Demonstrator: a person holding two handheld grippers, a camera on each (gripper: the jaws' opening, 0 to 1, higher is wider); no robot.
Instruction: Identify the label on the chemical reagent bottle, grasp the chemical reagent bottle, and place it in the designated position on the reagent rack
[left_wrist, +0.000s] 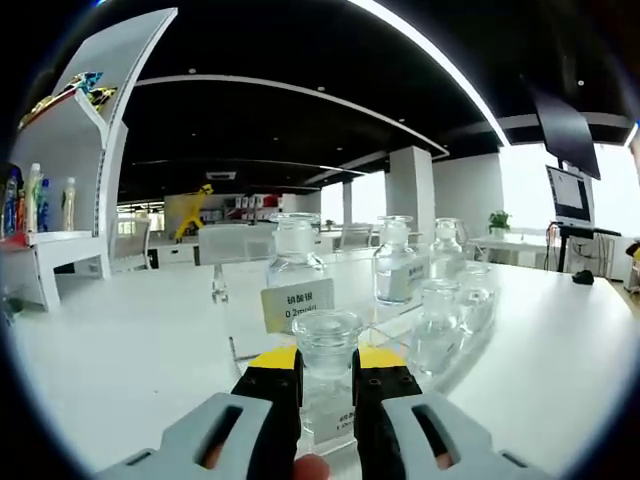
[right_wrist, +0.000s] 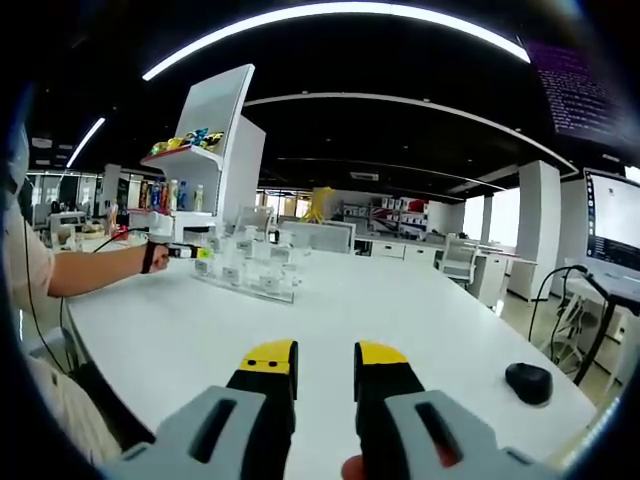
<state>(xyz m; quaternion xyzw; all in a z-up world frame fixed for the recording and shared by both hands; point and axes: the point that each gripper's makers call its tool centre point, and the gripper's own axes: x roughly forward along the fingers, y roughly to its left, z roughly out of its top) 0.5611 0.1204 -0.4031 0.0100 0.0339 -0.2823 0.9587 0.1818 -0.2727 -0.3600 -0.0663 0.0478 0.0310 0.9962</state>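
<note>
You're in an open-plan office lab: clear glass stoppered reagent bottles (left_wrist: 296, 262) at centre frame, white desks (right_wrist: 400, 300), monitor (left_wrist: 570, 195) at right.

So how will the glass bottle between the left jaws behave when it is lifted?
The clear reagent bottle is glass, so probably slippery and fragile under hard squeezing. It is gripped high, near its stopper, so the body may swing or tilt. Other bottles in the clear rack stand close; a tilted lift might knock them.
</note>
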